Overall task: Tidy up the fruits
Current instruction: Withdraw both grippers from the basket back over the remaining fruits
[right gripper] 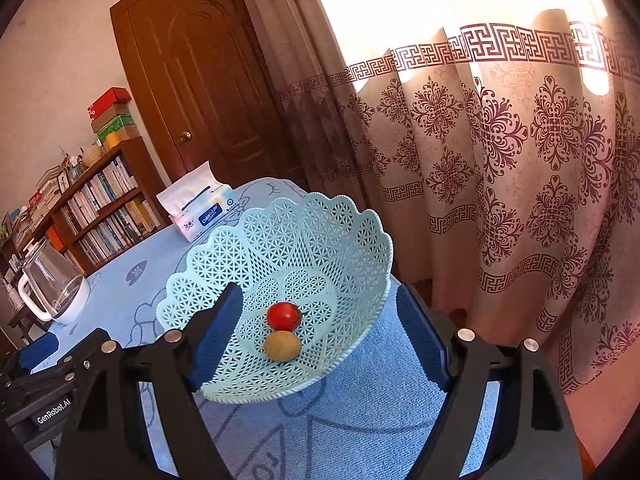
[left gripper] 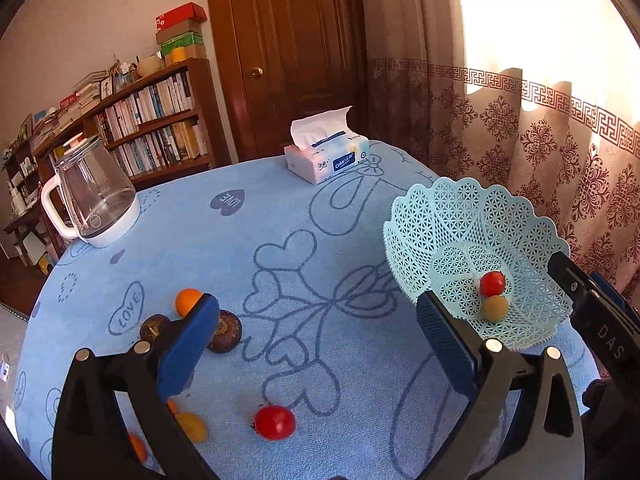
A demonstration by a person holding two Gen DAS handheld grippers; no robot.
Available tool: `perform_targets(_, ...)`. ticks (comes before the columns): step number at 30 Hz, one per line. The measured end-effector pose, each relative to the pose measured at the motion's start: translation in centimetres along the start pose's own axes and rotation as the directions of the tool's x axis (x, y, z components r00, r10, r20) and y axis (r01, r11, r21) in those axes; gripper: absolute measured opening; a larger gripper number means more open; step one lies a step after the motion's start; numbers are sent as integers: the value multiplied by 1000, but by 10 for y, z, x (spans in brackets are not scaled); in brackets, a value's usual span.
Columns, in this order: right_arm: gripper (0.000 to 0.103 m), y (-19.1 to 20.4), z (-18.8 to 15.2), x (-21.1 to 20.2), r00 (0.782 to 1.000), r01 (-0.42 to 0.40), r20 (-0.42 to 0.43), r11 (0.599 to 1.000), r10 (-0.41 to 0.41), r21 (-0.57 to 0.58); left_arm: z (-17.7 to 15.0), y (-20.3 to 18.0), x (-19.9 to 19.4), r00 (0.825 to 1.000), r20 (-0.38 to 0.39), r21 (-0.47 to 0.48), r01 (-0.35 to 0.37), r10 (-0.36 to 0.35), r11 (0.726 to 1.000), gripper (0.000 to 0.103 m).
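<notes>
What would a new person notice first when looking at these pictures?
Probably the pale blue lattice basket near the table's curtain side, holding a red tomato and a tan fruit. Next, the loose fruits on the blue tablecloth, especially a red tomato between the open left gripper's fingers.

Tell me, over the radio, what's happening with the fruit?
Left hand-held gripper open, empty. Right hand-held gripper open above pale-blue lattice plastic basket. Red cherry tomato and tan round fruit inside. Nothing blocking.

A home: bookshelf [left gripper: 152,120], curtains [right gripper: 500,160], wooden door [left gripper: 296,48].
</notes>
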State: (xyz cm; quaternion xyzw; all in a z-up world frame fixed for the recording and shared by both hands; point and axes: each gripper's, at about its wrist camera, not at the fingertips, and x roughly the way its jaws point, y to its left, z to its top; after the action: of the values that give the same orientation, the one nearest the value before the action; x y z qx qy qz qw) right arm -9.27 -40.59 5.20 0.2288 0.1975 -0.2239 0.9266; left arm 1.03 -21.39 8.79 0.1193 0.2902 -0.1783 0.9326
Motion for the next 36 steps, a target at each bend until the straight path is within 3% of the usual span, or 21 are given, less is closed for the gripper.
perform_targets(16,81,13,-1,-8,999,-35,19,998,36,-57,-19,37,-25,997,15,-33,-80,80,996,98)
perform_targets(20,89,25,-2,-13,997,-74,16,992,76,-101,-26,51,-30,995,8,-58,-97,97,994,98)
perform_targets(29,89,59,-11,-23,972,-232,-77,962,223,-143,-45,101,-39,987,-42,-131,-158,154,979,98)
perform_targets(36,89,78,-24,-30,956,-288,-119,939,270,-186,-61,148,-44,974,-91,-197,-223,209,955,98)
